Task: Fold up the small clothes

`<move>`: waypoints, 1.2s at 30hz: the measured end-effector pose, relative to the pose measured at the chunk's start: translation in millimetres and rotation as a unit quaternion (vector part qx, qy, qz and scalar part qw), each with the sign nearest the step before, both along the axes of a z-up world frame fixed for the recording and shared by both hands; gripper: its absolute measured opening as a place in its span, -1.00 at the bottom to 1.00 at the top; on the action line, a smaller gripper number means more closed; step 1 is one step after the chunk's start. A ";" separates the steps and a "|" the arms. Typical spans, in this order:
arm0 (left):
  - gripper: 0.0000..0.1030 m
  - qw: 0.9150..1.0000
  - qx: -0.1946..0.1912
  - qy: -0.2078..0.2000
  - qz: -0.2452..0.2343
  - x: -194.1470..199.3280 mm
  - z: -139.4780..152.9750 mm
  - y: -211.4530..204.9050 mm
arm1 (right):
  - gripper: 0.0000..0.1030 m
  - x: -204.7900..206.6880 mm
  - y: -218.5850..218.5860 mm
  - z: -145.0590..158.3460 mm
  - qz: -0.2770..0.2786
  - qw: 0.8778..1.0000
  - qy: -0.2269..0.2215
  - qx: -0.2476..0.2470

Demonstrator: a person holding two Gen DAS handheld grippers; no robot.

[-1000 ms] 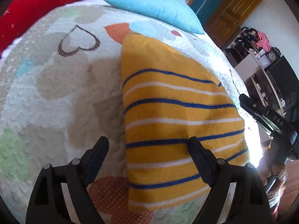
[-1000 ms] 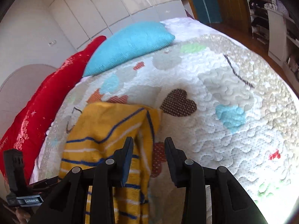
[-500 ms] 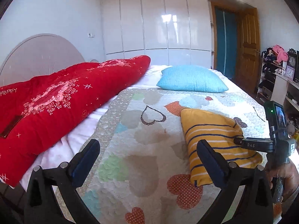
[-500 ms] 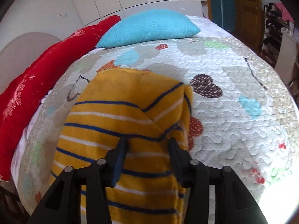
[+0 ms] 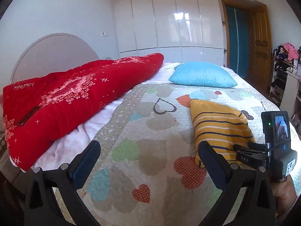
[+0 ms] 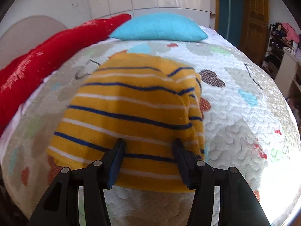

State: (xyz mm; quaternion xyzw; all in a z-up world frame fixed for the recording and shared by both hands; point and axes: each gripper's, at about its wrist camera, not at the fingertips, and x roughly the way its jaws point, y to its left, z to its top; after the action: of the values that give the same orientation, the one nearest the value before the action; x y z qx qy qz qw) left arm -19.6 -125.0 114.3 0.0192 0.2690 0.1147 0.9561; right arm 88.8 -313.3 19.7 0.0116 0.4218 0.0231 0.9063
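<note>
**A:** ok so since a second ago the left tongs (image 5: 148, 162) have pulled way up and back. They were hovering right over the garment, now they're looking across the whole bed (image 5: 143, 131). Right tongs (image 6: 148, 158) went from nearly pinched at the garment's right edge to spread apart over its near hem.

**B:** so neither one's actually holding anything?

**A:** nope. Left pair gapes wide over bare quilt, right pair is open with the fabric showing between the fingers, not clamped as far as I can tell.

**B:** where's the garment sitting then?

**A:** the yellow striped garment (image 6: 131, 111) lies flat on the quilt, folded into a rough wedge. From the right tongs it's dead ahead and just below, long axis running away toward the blue pillow (image 6: 160, 27). From the left tongs it's off to the right. So the right hand is clearly nearer.

**B:** materials?

**A:** big red quilted blanket (image 5: 62, 101) with a pink floral print along the left, puffy heart-patterned bedspread, knobbly-weave pillow. The garment looks like soft fleecy knit, navy and white stripes, with a layered fold edge on its right side.
</note>
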 end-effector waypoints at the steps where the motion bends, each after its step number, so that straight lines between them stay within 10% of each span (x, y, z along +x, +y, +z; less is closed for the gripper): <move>1: 1.00 1.000 -0.004 0.001 0.000 -3.8 0.1 1.9 | 0.11 -5.6 -2.9 0.3 -0.007 1.000 -0.006 0.008; 16: 1.00 0.991 -0.060 0.085 -0.080 -13.3 -25.9 -24.4 | 0.29 -109.3 -33.7 15.4 -0.074 0.997 -0.004 0.016; 36: 1.00 0.983 -0.076 0.141 -0.091 -13.1 -47.5 -31.8 | 0.39 -122.7 -22.0 20.0 -0.079 0.997 -0.003 -0.011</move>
State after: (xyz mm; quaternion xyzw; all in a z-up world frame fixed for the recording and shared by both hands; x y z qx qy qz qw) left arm -32.7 -156.8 66.8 -0.0129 0.4058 0.0028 0.9139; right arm -33.9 -335.3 39.8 0.0348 0.4173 -0.0535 0.9065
